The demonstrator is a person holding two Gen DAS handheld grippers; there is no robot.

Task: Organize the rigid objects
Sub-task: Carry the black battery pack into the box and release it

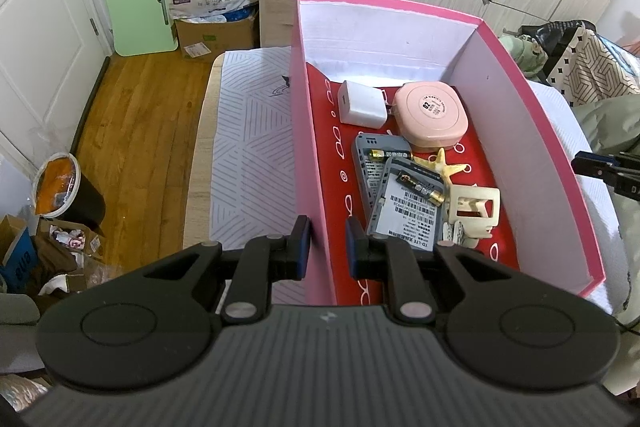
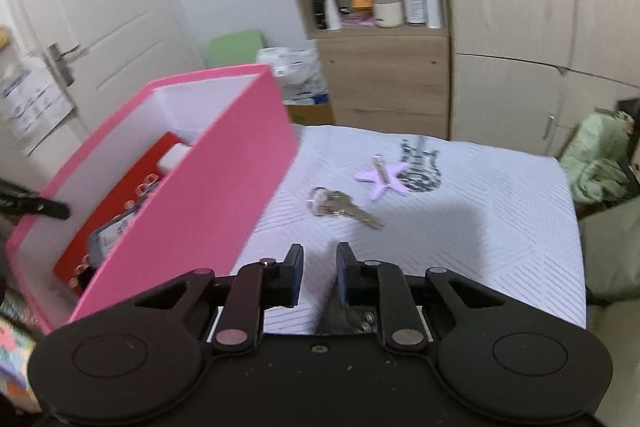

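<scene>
Box (image 1: pixel 310 131) wall sits clamped in my left gripper (image 1: pixel 327 247), low centre of the left view; charger (image 1: pixel 362 103), pink case (image 1: pixel 432 115) and batteries lie inside. In the right view, my right gripper (image 2: pixel 319 273) stands narrow and empty, keys (image 2: pixel 340 209) and star (image 2: pixel 382 177) on the desk (image 2: pixel 500 227) mid-frame.

My own right-wrist view is smeared, so the labels on the shelf bottles (image 2: pixel 416 1) stay unreadable to me. The pink box (image 2: pixel 208 187) wall hides most of what lies inside it from that side. In my left view, the print on the grey cases (image 1: pixel 404 203) is too small to read, and my right gripper (image 1: pixel 608 173) is cut off by the picture's edge.
</scene>
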